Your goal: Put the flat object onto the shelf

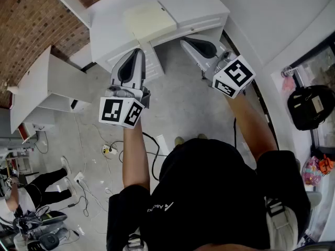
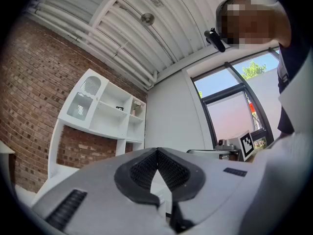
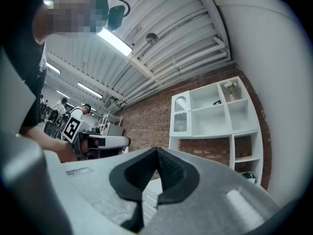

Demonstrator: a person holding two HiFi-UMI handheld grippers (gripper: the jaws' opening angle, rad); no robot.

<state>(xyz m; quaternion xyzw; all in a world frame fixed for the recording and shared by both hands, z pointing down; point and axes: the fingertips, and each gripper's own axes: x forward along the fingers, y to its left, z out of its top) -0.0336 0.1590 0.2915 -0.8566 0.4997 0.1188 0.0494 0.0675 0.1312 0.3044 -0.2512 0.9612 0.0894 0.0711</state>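
- Head view: my left tongs (image 1: 137, 54) and right tongs (image 1: 187, 42) are both pressed together, empty.
- Flat object (image 1: 149, 20) lies on the counter (image 1: 196, 7), near its front edge, just ahead.
- Risk: pressed-together tips could shove it off that edge.
- Shelf (image 3: 215, 111) stands beyond; bare floor (image 1: 178, 103) leaves room.

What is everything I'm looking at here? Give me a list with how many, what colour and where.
Flat cream pad: one, cream, lying on the low cabinet.
Low white cabinet with drawers: one, white, ahead of the grippers.
Tall white shelf unit: one, white, against the brick wall.
Brick wall: one, red-brown, behind the furniture.
Black bag: one, black, far right by the window.
White power strip with cables: one, on the grey floor.
Left gripper: one, grey, jaws together, empty.
Right gripper: one, grey, jaws together, empty.
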